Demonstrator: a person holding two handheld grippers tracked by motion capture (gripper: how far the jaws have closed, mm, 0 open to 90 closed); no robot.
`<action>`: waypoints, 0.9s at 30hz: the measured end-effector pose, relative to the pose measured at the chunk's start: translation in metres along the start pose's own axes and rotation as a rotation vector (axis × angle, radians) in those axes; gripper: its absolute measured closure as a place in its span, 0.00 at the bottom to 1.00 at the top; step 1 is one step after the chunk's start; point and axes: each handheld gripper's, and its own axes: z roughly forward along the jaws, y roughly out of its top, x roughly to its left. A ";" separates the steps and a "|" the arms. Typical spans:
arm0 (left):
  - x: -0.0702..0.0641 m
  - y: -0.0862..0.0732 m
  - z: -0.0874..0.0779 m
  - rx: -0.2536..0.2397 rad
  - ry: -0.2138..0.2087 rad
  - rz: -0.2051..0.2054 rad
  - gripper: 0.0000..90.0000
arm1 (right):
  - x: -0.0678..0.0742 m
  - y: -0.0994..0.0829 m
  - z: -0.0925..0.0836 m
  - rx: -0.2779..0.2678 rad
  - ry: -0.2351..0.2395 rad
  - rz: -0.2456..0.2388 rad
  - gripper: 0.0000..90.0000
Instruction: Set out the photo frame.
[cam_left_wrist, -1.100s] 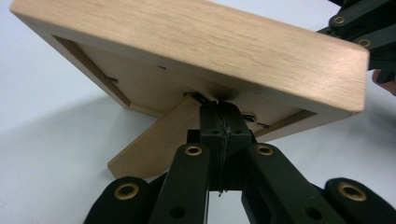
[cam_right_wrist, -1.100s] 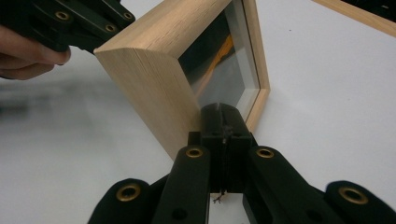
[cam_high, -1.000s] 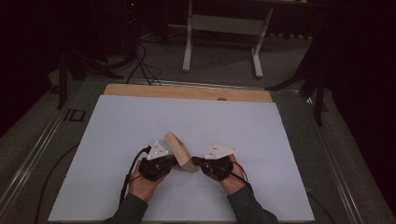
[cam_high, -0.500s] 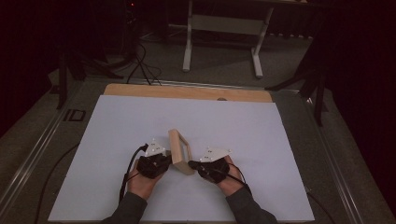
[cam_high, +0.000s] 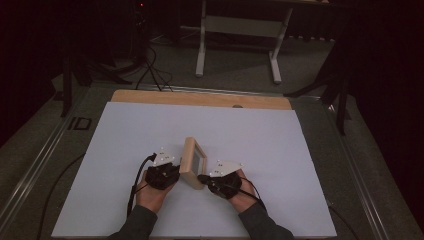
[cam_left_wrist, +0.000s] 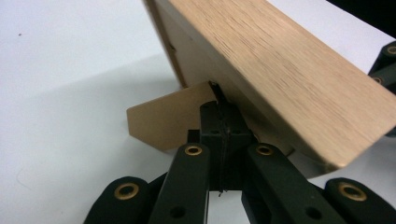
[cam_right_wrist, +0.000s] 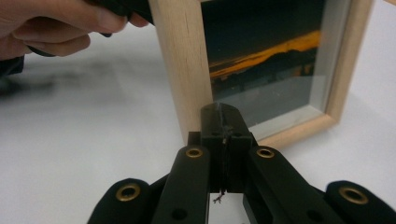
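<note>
black hand-held gripper (cam_high: 176, 172), brass rivets, grey sleeves (cam_high: 137, 220)

High view is pretty dim overall, the room around the table goes nearly black and only the white table top (cam_high: 260, 135) catches decent light, flat and even with no glare. It's soft and a bit grainy too. The gripper views are way brighter. In the left gripper view the wooden frame (cam_left_wrist: 289, 79) just past the fingers (cam_left_wrist: 219, 126) is blurry, and it throws a soft grey shadow on the surface to the left of them. In the right gripper view the glass (cam_right_wrist: 266, 60) beyond the fingertips looks dark, and the hand (cam_right_wrist: 56, 23) up left is out of focus with a smudgy shadow under it.
</note>
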 end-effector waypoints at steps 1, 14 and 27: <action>0.001 0.000 0.000 -0.001 -0.001 0.000 1.00 | 0.001 0.000 0.001 -0.002 -0.001 0.000 0.99; 0.008 0.003 -0.013 -0.054 0.073 -0.031 0.81 | -0.003 0.001 -0.002 -0.012 -0.013 0.008 0.78; 0.013 0.014 -0.041 -0.142 0.100 -0.101 0.58 | -0.011 0.000 -0.008 -0.031 -0.043 0.044 0.65</action>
